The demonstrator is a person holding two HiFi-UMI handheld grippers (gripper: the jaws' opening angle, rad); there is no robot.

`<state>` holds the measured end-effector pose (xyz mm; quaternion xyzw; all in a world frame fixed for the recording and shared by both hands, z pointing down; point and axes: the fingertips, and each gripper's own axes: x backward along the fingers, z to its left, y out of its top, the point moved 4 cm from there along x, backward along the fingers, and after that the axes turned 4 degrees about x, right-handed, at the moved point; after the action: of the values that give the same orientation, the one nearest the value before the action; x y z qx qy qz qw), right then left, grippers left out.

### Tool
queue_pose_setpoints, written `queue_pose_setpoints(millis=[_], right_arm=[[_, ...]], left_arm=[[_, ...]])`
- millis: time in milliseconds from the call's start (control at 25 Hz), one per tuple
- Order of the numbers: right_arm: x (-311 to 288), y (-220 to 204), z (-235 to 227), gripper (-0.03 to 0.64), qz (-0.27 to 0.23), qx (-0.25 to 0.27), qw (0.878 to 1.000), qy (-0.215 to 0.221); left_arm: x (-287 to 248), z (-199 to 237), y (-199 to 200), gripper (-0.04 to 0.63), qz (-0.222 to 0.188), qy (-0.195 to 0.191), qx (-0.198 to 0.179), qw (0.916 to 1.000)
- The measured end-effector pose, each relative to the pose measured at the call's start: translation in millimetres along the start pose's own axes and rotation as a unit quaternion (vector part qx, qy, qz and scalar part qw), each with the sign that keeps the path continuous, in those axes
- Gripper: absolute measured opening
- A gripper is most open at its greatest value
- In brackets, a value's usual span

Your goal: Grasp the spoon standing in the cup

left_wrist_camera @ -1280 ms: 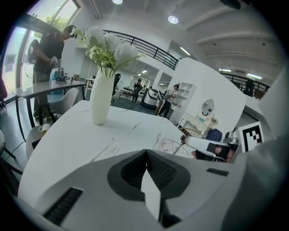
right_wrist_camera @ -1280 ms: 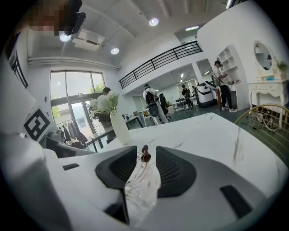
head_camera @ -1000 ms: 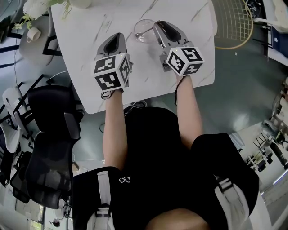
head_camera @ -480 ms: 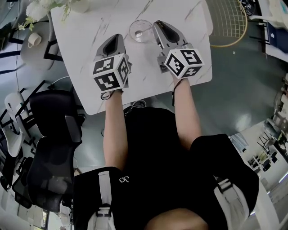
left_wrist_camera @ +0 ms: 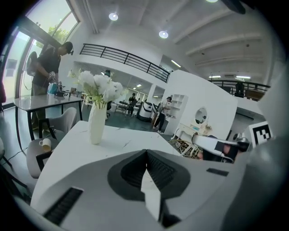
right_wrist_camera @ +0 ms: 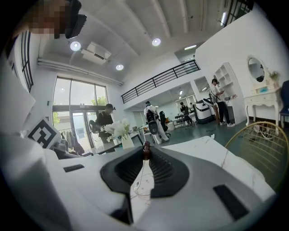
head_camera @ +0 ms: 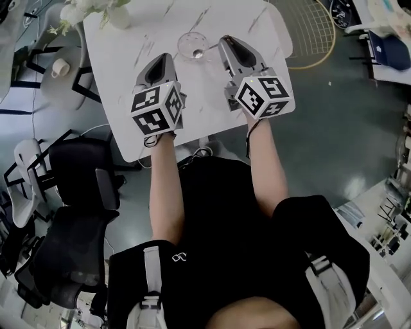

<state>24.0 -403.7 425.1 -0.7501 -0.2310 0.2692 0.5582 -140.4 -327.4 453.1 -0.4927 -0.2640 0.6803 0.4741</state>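
Observation:
A clear glass cup (head_camera: 190, 44) stands on the white marble table (head_camera: 257, 19). The spoon (head_camera: 200, 53) shows at the cup's near right rim, its thin handle running to my right gripper (head_camera: 222, 41). Those jaws have just been closing and are shut on the handle. In the right gripper view the handle's dark end (right_wrist_camera: 146, 152) sits pinched between the pads. I cannot tell whether the spoon's bowl is clear of the cup. My left gripper (head_camera: 167, 57) hovers left of the cup; its jaws (left_wrist_camera: 145, 152) meet at the tips with nothing between them.
A white vase of white flowers (head_camera: 113, 13) (left_wrist_camera: 96, 122) stands at the table's far left corner. Black office chairs (head_camera: 77, 193) and a small round table with a mug (head_camera: 61, 67) are on the left. A gold wire frame (head_camera: 311, 32) stands to the right. People stand in the background.
Both grippers have risen above the table. The right jaws have closed on the spoon handle, and the cup looks smaller and farther below.

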Motion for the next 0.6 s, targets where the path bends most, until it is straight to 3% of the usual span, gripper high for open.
queue_pose_setpoints(millis=[600], right_arm=[[63.9, 63.4, 19.4, 0.048, -0.091, 0.050, 0.995, -0.005]], left_arm=[[52.1, -52.1, 42.5, 0.015, -0.079, -0.039, -0.064, 0.9941]])
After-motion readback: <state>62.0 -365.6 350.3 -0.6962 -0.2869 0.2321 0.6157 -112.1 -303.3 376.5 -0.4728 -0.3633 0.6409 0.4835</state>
